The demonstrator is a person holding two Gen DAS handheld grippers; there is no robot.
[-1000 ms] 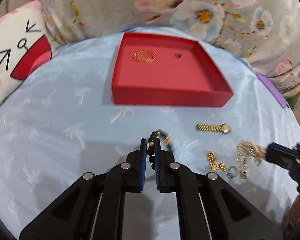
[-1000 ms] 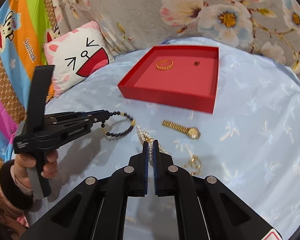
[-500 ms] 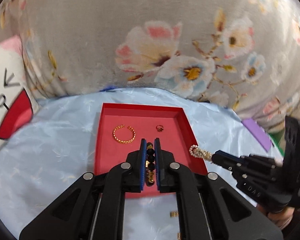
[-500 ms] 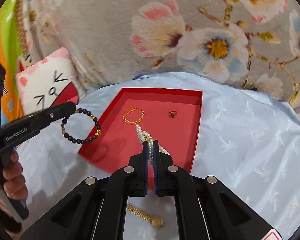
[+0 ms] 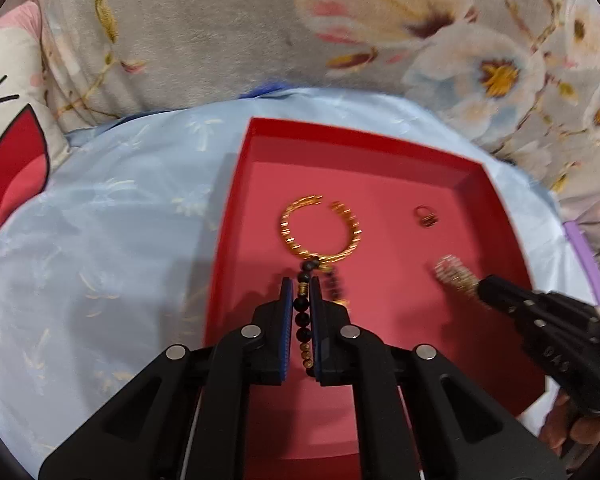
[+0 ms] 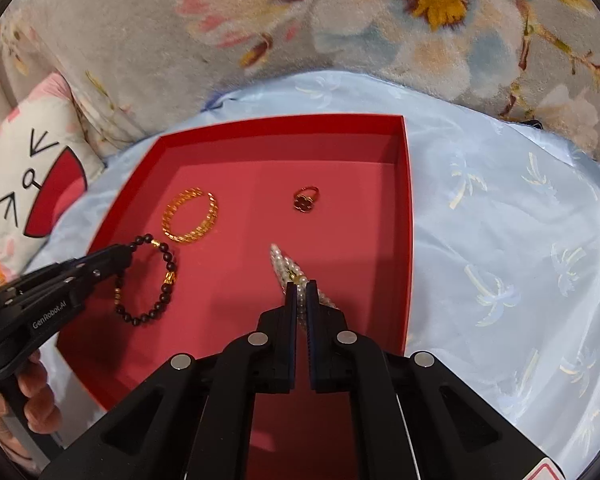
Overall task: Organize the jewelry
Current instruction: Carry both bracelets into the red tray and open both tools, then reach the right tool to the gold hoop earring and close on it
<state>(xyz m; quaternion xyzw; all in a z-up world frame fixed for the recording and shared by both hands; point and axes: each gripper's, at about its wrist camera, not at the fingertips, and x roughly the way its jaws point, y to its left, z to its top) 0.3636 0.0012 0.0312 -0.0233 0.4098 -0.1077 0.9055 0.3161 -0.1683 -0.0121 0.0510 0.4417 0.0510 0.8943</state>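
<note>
- Left gripper (image 5: 300, 292): angled downward, jaws nearly closed, clamped on a bead bracelet (image 6: 156, 276).
- Right gripper (image 6: 300, 292): angled downward, jaws nearly closed, clamped on a pearl strand (image 6: 286, 266).
- Left hand (image 6: 24, 396): fingers wrapped round the handle.
- Right hand (image 5: 572, 428): fingertips only partly visible.

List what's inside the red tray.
Lying in the red tray: a gold bangle and a ring. Over it, the grippers hold a bead bracelet and pearls. The near floor is hidden.

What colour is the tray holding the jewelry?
Red, inside and out; the tray shows best in the right wrist view.
</note>
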